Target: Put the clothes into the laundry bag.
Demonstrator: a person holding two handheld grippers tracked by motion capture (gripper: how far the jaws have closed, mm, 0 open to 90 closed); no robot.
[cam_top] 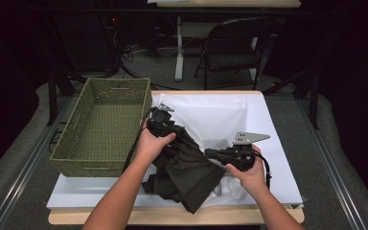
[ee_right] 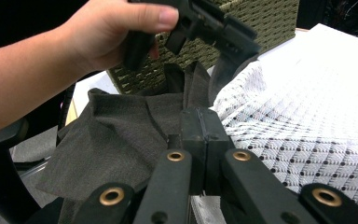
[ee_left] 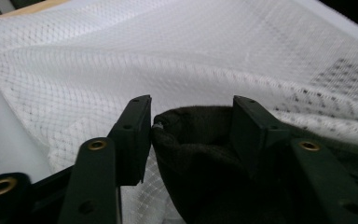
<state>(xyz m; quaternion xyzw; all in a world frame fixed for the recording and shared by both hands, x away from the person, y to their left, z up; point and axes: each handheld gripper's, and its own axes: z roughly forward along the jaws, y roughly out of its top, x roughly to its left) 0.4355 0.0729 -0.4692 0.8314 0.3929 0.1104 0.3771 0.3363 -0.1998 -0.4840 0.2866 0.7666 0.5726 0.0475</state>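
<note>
Dark garment (cam_top: 187, 167) bunched near front edge of table (cam_top: 278, 143), over white mesh bag (cam_top: 215, 120). Left gripper (ee_left: 191, 116) part open around fabric fold; right gripper (ee_right: 200, 126) clamped shut, fabric pinched there. Advise tightening left grip before lifting.

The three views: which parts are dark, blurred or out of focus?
High view: room around the table is dark, the white mesh bright. Left gripper view: mesh sharp nearby, softer farther off. Right gripper view: the hand and left tool look slightly blurred; dark cloth sharp.
</note>
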